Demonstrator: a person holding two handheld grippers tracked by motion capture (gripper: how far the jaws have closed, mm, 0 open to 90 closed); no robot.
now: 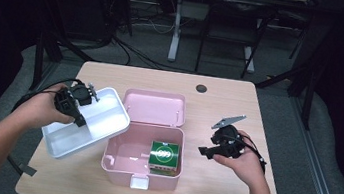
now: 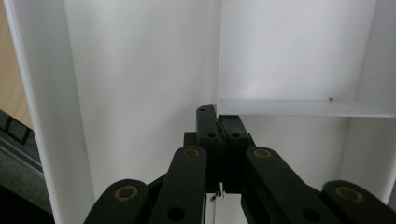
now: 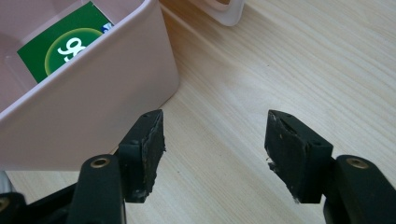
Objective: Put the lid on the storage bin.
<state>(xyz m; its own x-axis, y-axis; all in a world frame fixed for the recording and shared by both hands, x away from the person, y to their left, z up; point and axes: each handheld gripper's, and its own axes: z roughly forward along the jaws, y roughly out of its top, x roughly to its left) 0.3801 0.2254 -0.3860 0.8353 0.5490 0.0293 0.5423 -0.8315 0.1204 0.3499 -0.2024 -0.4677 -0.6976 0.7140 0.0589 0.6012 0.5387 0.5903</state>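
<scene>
A pink storage box [image 1: 115, 167] stands open at the table's middle, its lid [image 1: 154, 107] tipped back behind it. Inside at the right lies a green carton [image 1: 165, 154], seen close in the right gripper view as the green carton [image 3: 60, 44] behind the box wall [image 3: 88, 107]. My left gripper [image 1: 78, 121] is shut on the thin divider of a white tray [image 1: 66, 136], held tilted left of the box; the tray [image 2: 140, 70] shows its inner walls and a cross partition. My right gripper [image 3: 210, 149] is open above bare wood right of the box, also seen as the right gripper [image 1: 205, 152].
The wooden table [image 1: 219, 103] has a small round grommet [image 1: 201, 88] near its far edge. Bare wood lies right of the box. Beyond the table stand dark desk legs and cables on a grey floor.
</scene>
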